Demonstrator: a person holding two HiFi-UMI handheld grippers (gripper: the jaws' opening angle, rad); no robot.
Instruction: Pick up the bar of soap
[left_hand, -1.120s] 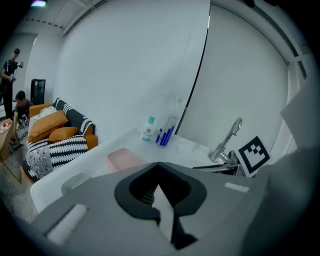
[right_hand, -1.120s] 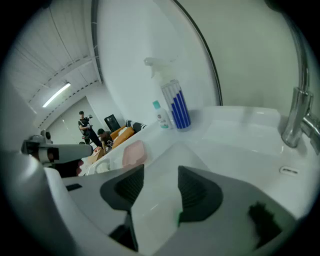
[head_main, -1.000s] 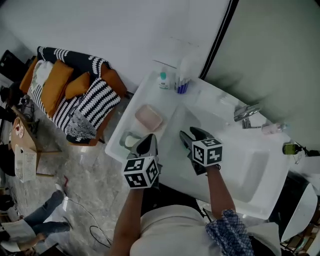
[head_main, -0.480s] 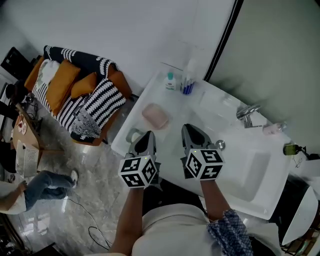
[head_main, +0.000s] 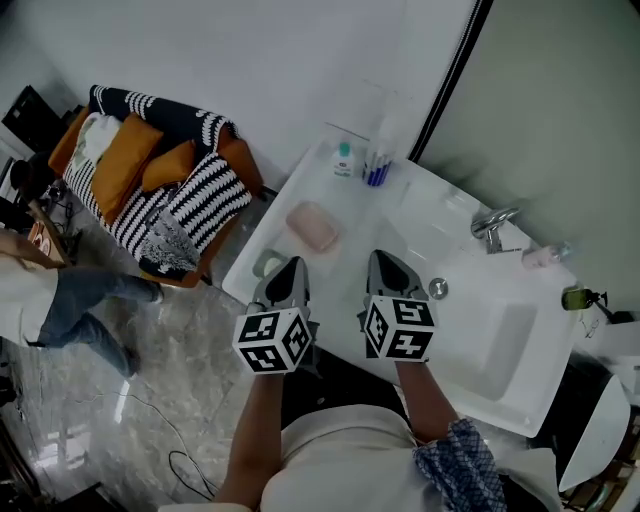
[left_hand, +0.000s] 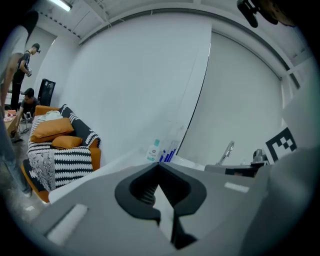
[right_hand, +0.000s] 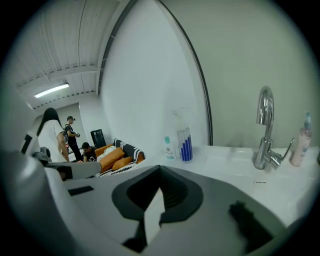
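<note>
The pink bar of soap (head_main: 312, 226) lies on the white counter left of the basin, seen only in the head view. My left gripper (head_main: 289, 266) hovers just short of it, toward me, shut with nothing in it. My right gripper (head_main: 384, 262) hangs to the soap's right over the counter edge of the basin, jaws shut and empty. In the left gripper view the left gripper (left_hand: 159, 165) shows its tips meeting; in the right gripper view the right gripper (right_hand: 160, 168) also has its tips together. Neither gripper view shows the soap.
A small bottle (head_main: 344, 160) and a cup of toothbrushes (head_main: 377, 170) stand at the counter's back. The faucet (head_main: 492, 228), drain (head_main: 438, 289) and a pink bottle (head_main: 541, 257) lie to the right. A pale round dish (head_main: 266, 266) sits by the left gripper. A striped sofa (head_main: 150, 190) and a person (head_main: 60, 290) are at left.
The right gripper's jaws have closed from wide apart. Both grippers have drawn back a little toward me. A person on the floor at left has walked further up.
</note>
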